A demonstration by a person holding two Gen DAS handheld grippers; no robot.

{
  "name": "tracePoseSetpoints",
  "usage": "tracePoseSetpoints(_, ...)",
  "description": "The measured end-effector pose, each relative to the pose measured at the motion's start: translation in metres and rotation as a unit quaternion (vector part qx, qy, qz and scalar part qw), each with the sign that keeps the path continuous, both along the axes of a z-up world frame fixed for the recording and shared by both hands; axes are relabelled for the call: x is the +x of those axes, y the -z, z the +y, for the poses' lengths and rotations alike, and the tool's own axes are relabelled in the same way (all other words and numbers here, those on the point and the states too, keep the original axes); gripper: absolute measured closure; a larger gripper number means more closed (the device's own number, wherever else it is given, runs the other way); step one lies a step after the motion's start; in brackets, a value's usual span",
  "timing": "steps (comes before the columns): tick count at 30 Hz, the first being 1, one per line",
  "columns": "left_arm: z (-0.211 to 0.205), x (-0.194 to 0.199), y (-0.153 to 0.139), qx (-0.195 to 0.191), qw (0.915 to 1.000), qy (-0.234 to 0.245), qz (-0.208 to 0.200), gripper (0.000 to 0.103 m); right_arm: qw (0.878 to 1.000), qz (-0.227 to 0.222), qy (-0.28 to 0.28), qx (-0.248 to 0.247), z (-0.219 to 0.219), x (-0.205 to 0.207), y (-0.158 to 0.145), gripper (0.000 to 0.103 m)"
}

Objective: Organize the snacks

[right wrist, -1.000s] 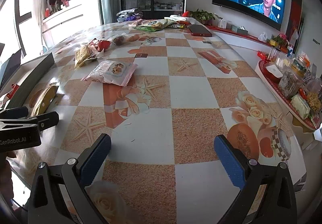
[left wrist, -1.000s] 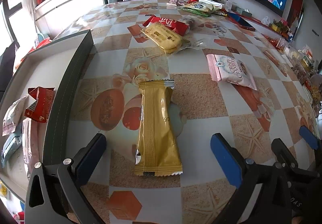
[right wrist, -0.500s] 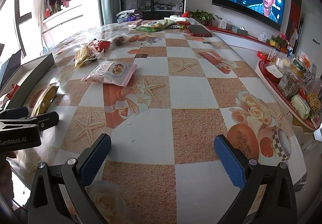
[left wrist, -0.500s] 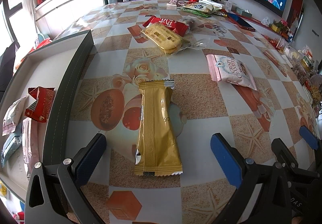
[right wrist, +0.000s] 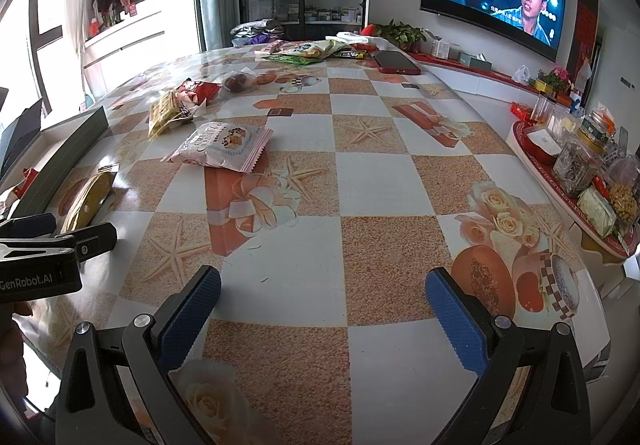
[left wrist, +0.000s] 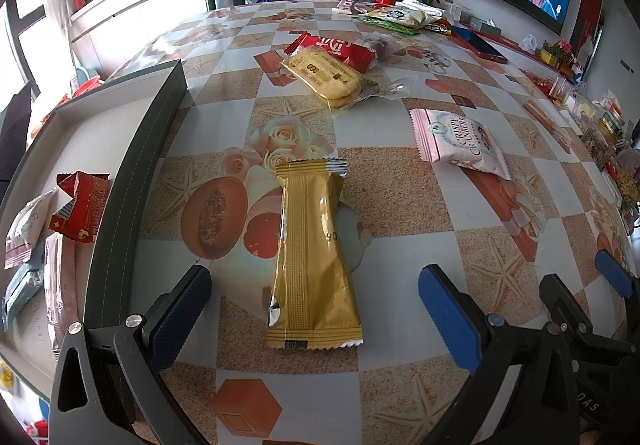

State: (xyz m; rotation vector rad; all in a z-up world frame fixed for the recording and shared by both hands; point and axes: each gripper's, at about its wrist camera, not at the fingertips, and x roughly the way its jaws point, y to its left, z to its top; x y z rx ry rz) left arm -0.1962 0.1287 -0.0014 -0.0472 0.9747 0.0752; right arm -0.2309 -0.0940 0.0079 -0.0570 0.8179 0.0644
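The left gripper (left wrist: 316,309) is held wide open just above the table (left wrist: 400,205), and the near end of the gold pack (left wrist: 312,257) lies between its two pads (left wrist: 180,317). The pack lies flat, with its long side pointing away from the camera, just beside the dark wall of the box (left wrist: 132,181), where a red pack (left wrist: 80,205) and some pale ones are already placed. The step in hand is judged to be the grasp of the gold pack, so that it can be put into the box.

For a good grasp, the gripper should be lowered until the pads come near the table on both sides of the pack, and then closed across its narrow width. The middle of the pack is better taken than the crimped end, because the foil looks smooth and a thin edge may slip out. The closing should be gentle, since the contents may break. The pack should be lifted clear over the wall before it is released.

The right gripper (right wrist: 320,309) is also spread open, with nothing between its pads, over a bare part of the table. The pink pack (right wrist: 220,141) lies well ahead of it and can be taken later.
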Motion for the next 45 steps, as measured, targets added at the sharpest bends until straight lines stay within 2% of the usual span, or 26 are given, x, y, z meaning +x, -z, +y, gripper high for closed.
tracePoseSetpoints(20, 0.0, 0.001, 0.001, 0.0, 1.0, 0.004, 0.007, 0.0, 1.0, 0.005, 0.0, 0.0, 0.0, 0.0, -0.001, 0.0)
tracePoseSetpoints(24, 0.001, 0.006, 0.0, -0.001, 0.9995, 0.024, 0.023, 0.0, 1.0, 0.025, -0.004, -0.001, 0.001, 0.005, -0.003, 0.0)
tracePoseSetpoints(30, 0.003, 0.015, 0.0, 0.0, 0.9976, 0.053, 0.044, 0.0, 0.994, 0.092, -0.051, -0.007, 0.005, 0.022, -0.005, 0.0)
tracePoseSetpoints(35, 0.004, 0.016, 0.0, -0.001, 0.9974, 0.054, 0.048, 0.0, 0.981, 0.149, -0.12, -0.022, 0.017, 0.047, -0.004, 0.0)
tracePoseSetpoints(39, 0.005, 0.018, 0.0, -0.001, 0.9967, 0.063, 0.05, 0.0, 0.967, 0.172, -0.181, -0.041, 0.038, 0.066, -0.002, 0.001)
tracePoseSetpoints(43, 0.01, 0.021, 0.0, 0.001, 0.9963, 0.069, 0.052, 0.0, 0.945, 0.184, -0.262, -0.064, 0.064, 0.088, -0.001, 0.001)
tracePoseSetpoints(45, 0.015, 0.021, 0.0, -0.001, 0.9963, 0.068, 0.052, 0.0, 0.929, 0.189, -0.307, -0.078, 0.077, 0.098, 0.0, 0.001)
